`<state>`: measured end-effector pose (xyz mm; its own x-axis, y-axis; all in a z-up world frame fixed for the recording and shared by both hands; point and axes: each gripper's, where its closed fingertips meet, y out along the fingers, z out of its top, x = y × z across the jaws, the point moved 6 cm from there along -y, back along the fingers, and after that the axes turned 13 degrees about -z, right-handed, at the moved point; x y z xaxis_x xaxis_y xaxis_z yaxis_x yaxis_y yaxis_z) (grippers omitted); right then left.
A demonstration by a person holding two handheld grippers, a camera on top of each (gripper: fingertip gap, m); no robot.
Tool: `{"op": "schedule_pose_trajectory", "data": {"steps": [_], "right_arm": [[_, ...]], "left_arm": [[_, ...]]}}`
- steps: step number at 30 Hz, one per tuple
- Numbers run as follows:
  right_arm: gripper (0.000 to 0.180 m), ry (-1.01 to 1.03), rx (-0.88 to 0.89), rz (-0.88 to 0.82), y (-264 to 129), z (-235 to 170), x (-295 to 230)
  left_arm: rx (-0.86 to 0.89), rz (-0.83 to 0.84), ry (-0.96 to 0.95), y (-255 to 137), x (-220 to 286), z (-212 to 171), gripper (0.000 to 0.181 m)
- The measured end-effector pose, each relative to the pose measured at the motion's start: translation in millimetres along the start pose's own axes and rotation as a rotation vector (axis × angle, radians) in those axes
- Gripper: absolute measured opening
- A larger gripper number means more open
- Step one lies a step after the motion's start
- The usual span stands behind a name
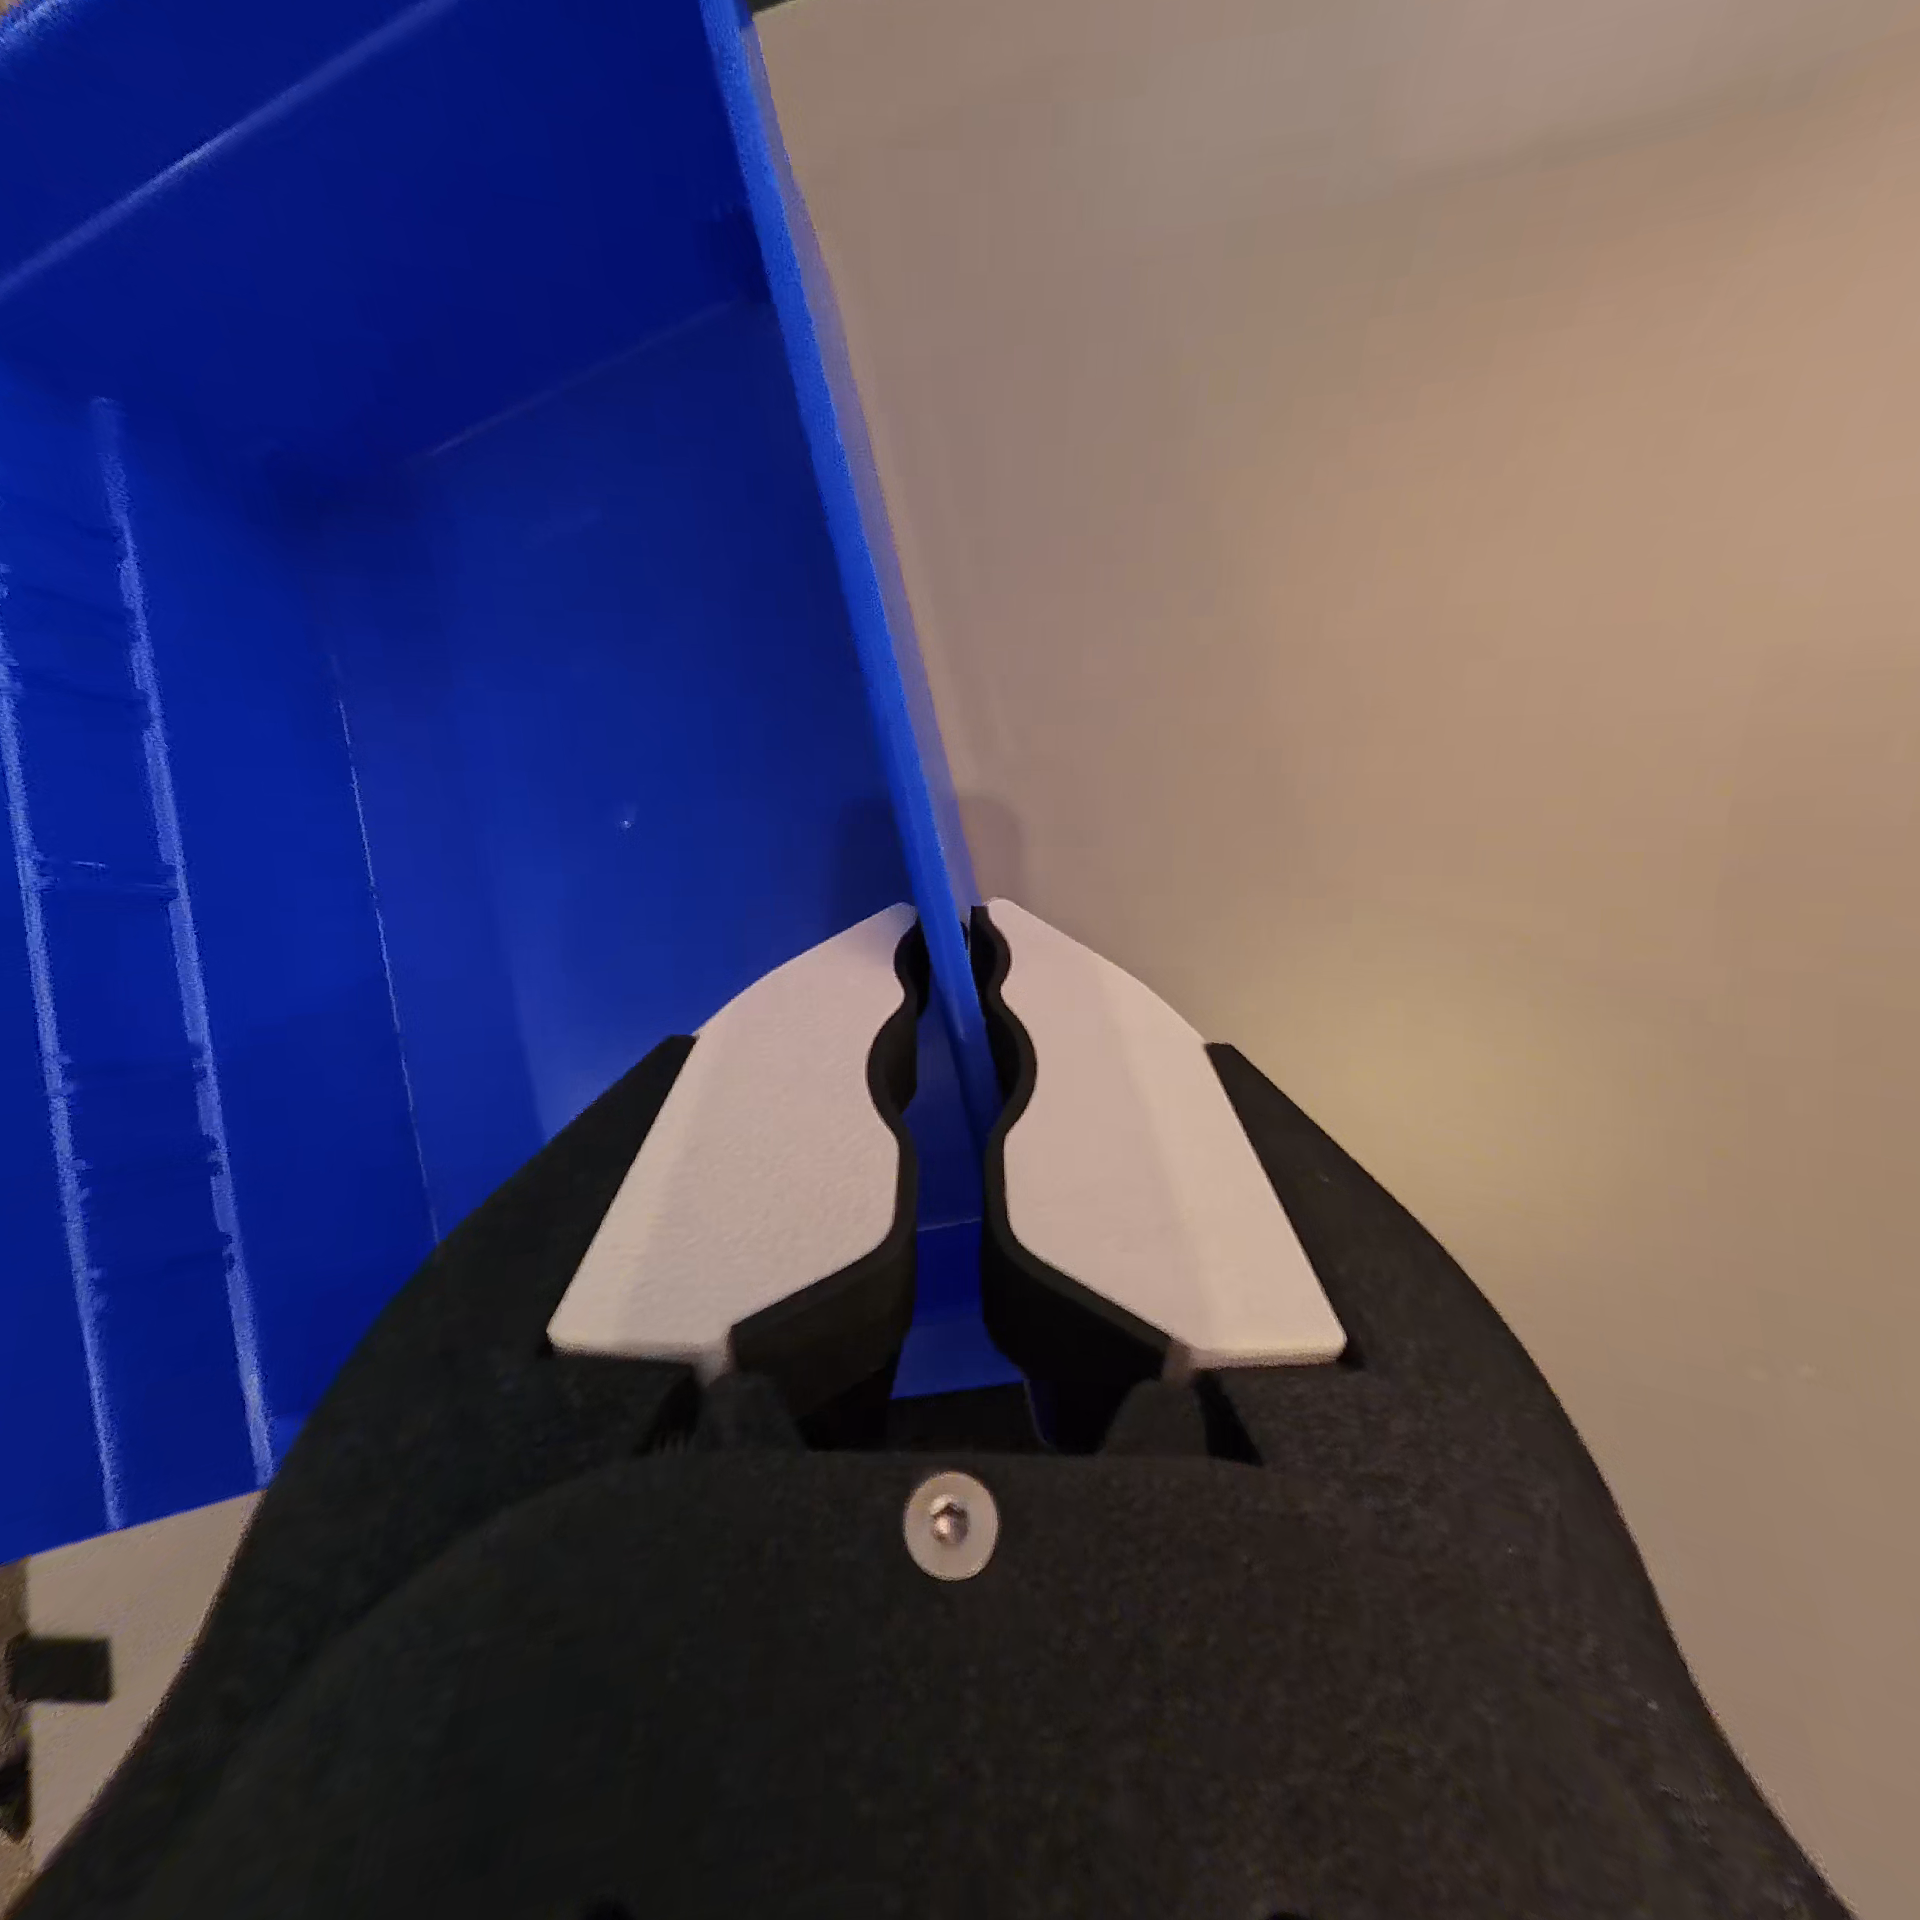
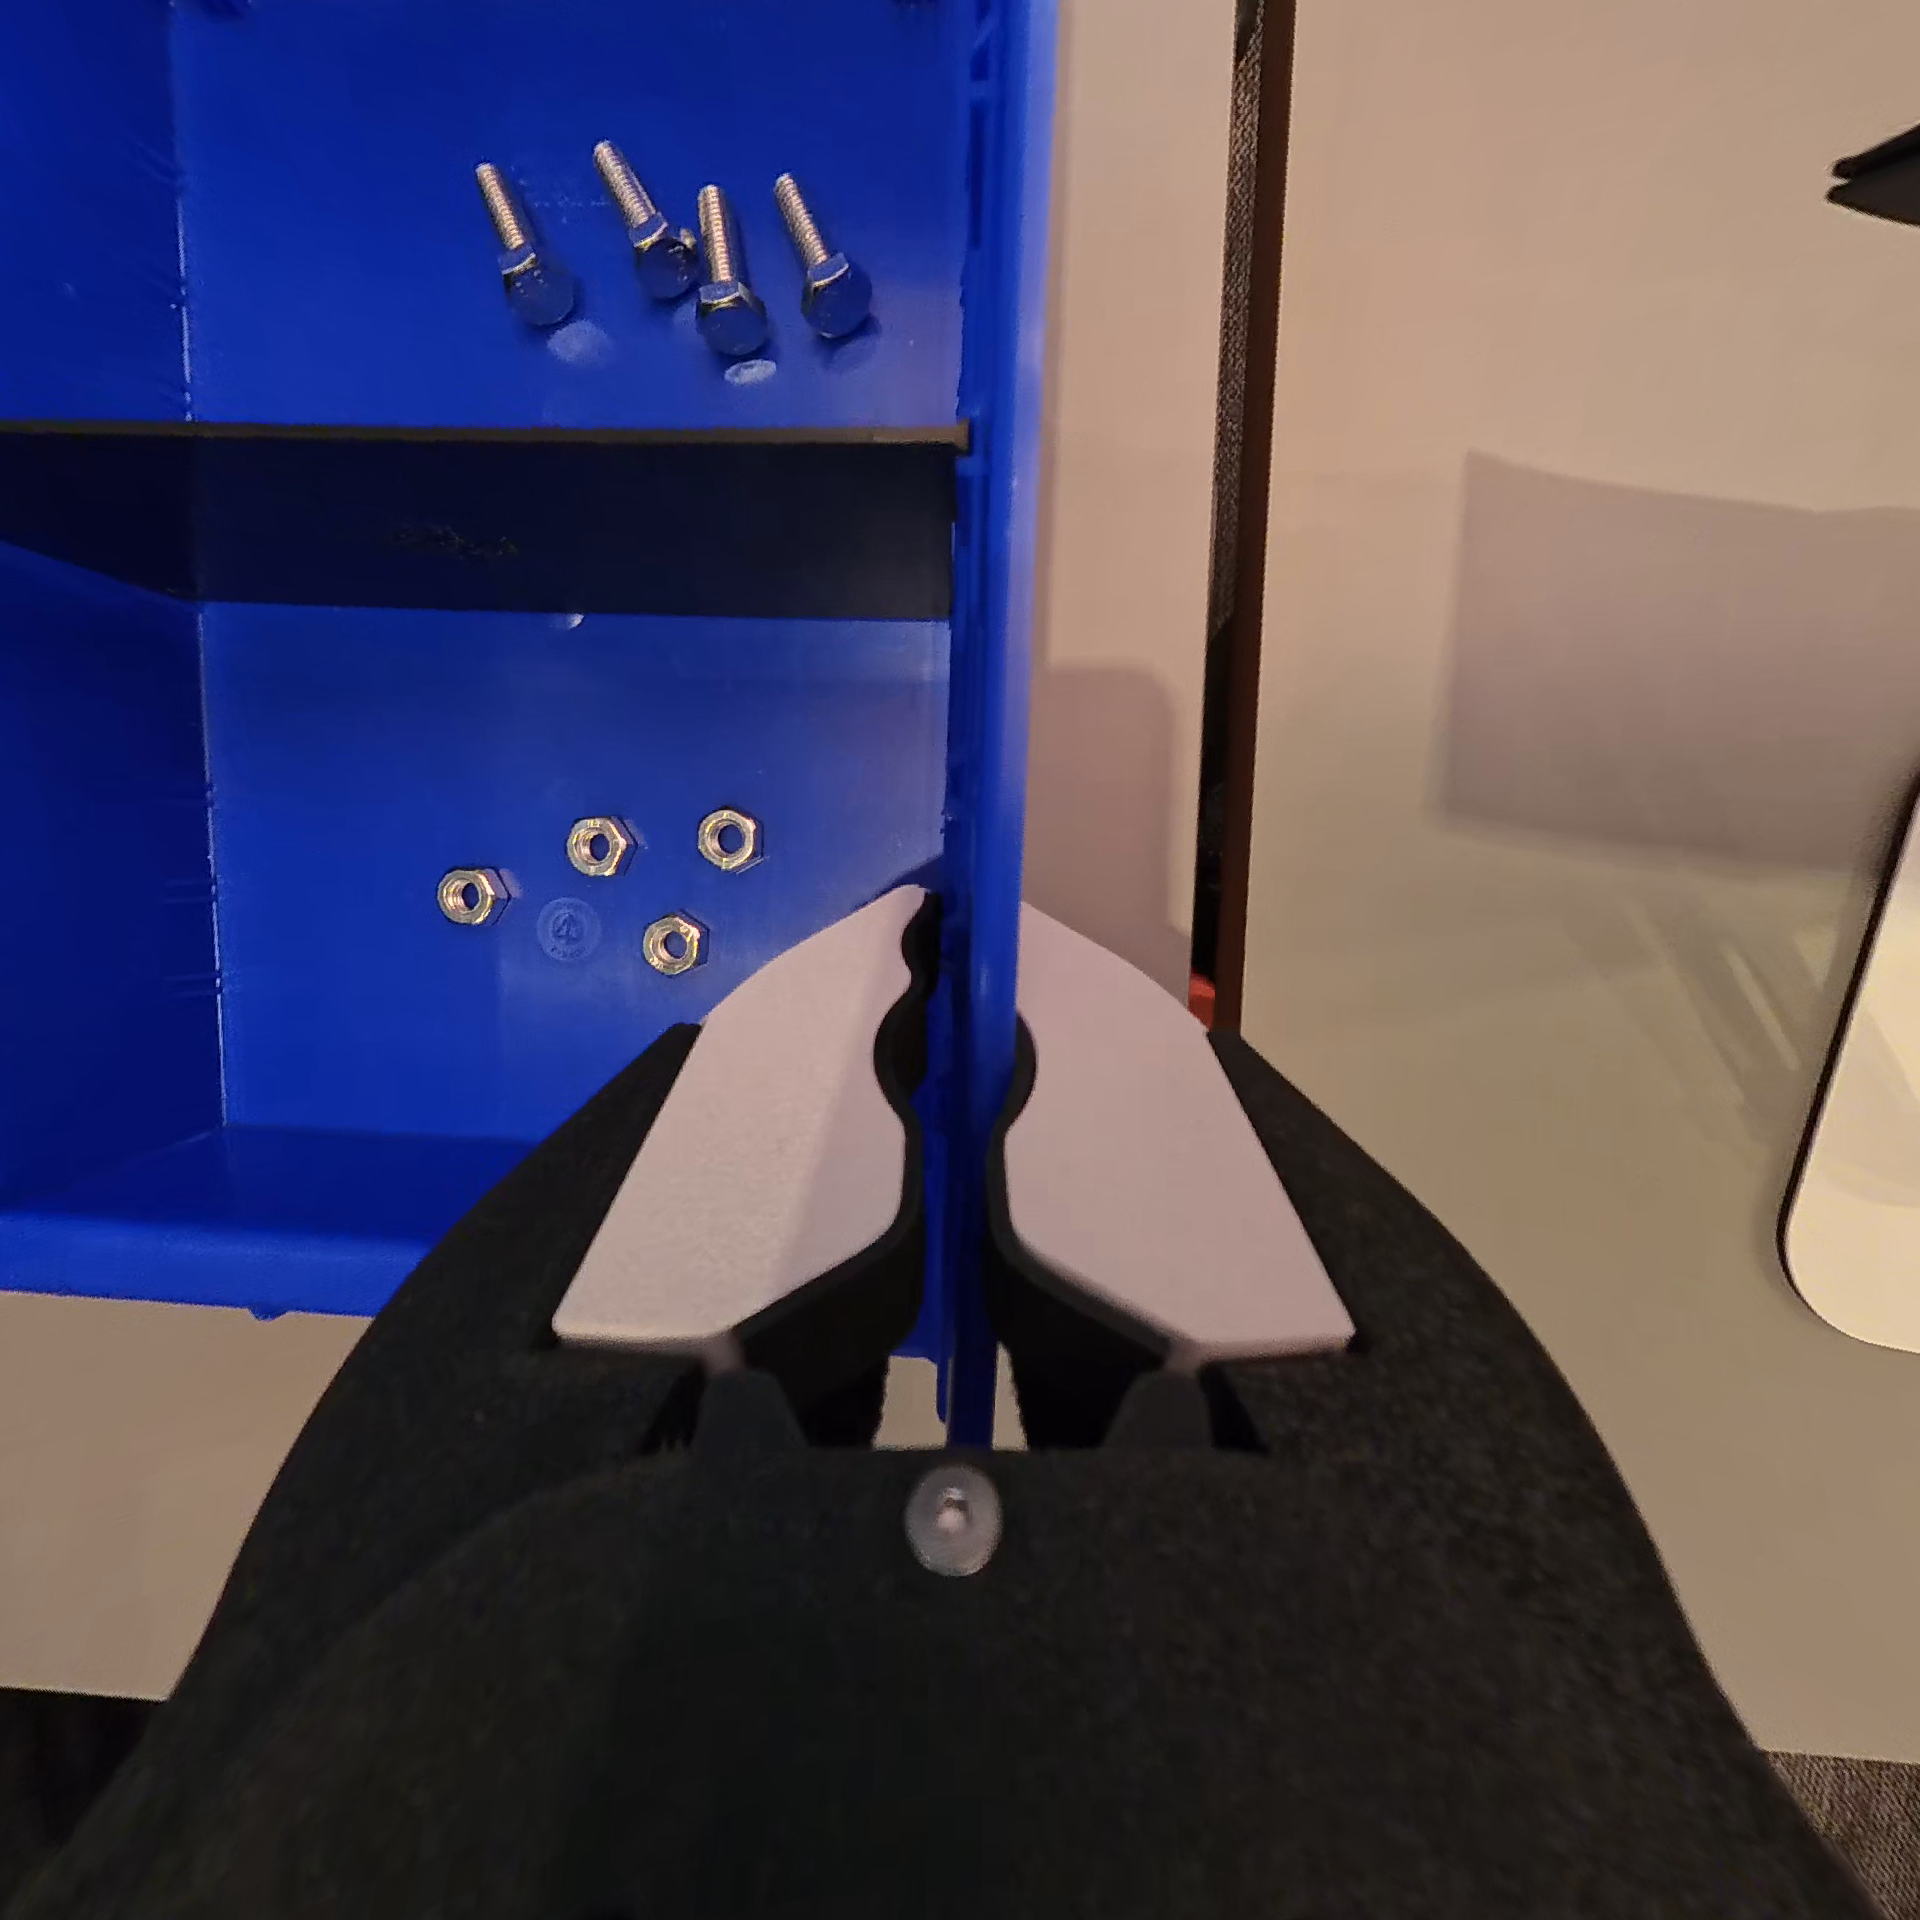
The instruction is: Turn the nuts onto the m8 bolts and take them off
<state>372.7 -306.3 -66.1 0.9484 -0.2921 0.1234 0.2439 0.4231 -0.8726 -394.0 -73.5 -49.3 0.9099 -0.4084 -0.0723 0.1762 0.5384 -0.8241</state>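
Observation:
In the right wrist view, a blue bin (image 2: 1003, 520) is split by a black divider (image 2: 520, 509). Several silver hex bolts (image 2: 675, 249) lie in the far compartment and several hex nuts (image 2: 597, 847) lie loose in the near one. My right gripper (image 2: 971, 904) is shut on the bin's right wall, near its front corner. In the left wrist view, my left gripper (image 1: 943, 920) is shut on the right wall of a blue bin (image 1: 831, 468) whose visible inside holds nothing. I cannot tell whether it is the same bin.
The bin stands on a pale table (image 2: 1455, 1143). A white rounded object with a dark rim (image 2: 1860, 1143) stands at the right edge. A dark upright post (image 2: 1242, 520) runs just right of the bin. A beige surface (image 1: 1455, 727) fills the right of the left wrist view. There is about 80 cm between the tips of the two grippers.

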Motion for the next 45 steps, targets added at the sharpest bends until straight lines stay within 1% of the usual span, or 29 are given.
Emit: {"op": "schedule_pose_trajectory", "data": {"steps": [4, 6, 8, 10, 12, 14, 17, 19, 21, 26, 31, 33, 36, 42, 45], "right_arm": [[0.006, 0.010, -0.008, 0.007, 0.8, -0.2, 0.2], [0.006, 0.017, -0.009, 0.010, 1.0, -0.4, 0.2], [0.006, 0.025, -0.011, 0.012, 1.3, -0.6, 0.3], [0.006, 0.030, -0.012, 0.014, 1.3, -0.7, 0.2], [0.006, 0.036, -0.015, 0.014, 1.5, -0.8, 0.2], [0.006, 0.039, -0.023, 0.014, 1.6, -0.9, 0.1], [0.006, 0.028, -0.050, 0.007, 1.5, -1.4, -0.3], [0.007, 0.021, -0.064, -0.004, 1.5, -1.5, -0.4], [0.008, 0.023, -0.080, -0.013, 1.5, -1.6, -0.5], [0.011, 0.006, -0.130, -0.056, 1.4, -2.2, -1.0], [0.014, 0.024, -0.156, -0.086, 1.7, -2.1, -1.3], [0.015, 0.032, -0.152, -0.094, 1.7, -2.3, -1.2], [0.016, 0.041, -0.147, -0.104, 1.8, -2.3, -1.4], [0.017, 0.071, -0.163, -0.110, 1.8, -2.1, -1.5], [0.017, 0.081, -0.166, -0.113, 1.8, -2.0, -1.6]], "left_arm": [[0.024, -0.054, 0.048, 5.3, 36.4, 11.7, 0.009], [0.072, -0.101, 0.052, 6.5, 53.6, 19.1, 0.018], [0.151, -0.109, 0.064, 2.8, 66.3, 28.7, 0.026], [0.249, -0.116, 0.077, -7.8, 75.7, 37.5, 0.039], [0.356, -0.145, 0.078, -23.3, 80.0, 42.1, 0.039], [0.424, -0.201, 0.058, -39.2, 78.0, 38.8, 0.042], [0.489, -0.257, -0.007, -62.2, 55.6, 21.8, 0.045], [0.522, -0.278, -0.062, -75.7, 31.0, 4.4, 0.045], [0.518, -0.266, -0.104, -83.6, 1.1, -17.0, 0.044], [0.508, -0.150, -0.195, -94.4, -74.6, -66.9, 0.043], [0.508, -0.025, -0.229, -97.6, -128.7, -101.1, 0.043], [0.520, -0.030, -0.248, -96.5, -140.6, -109.4, 0.043], [0.551, -0.088, -0.273, -94.5, -148.4, -114.2, 0.042], [0.570, -0.196, -0.281, -84.0, -149.4, -108.5, 0.042], [0.566, -0.219, -0.274, -80.0, -147.6, -104.7, 0.043]]}}
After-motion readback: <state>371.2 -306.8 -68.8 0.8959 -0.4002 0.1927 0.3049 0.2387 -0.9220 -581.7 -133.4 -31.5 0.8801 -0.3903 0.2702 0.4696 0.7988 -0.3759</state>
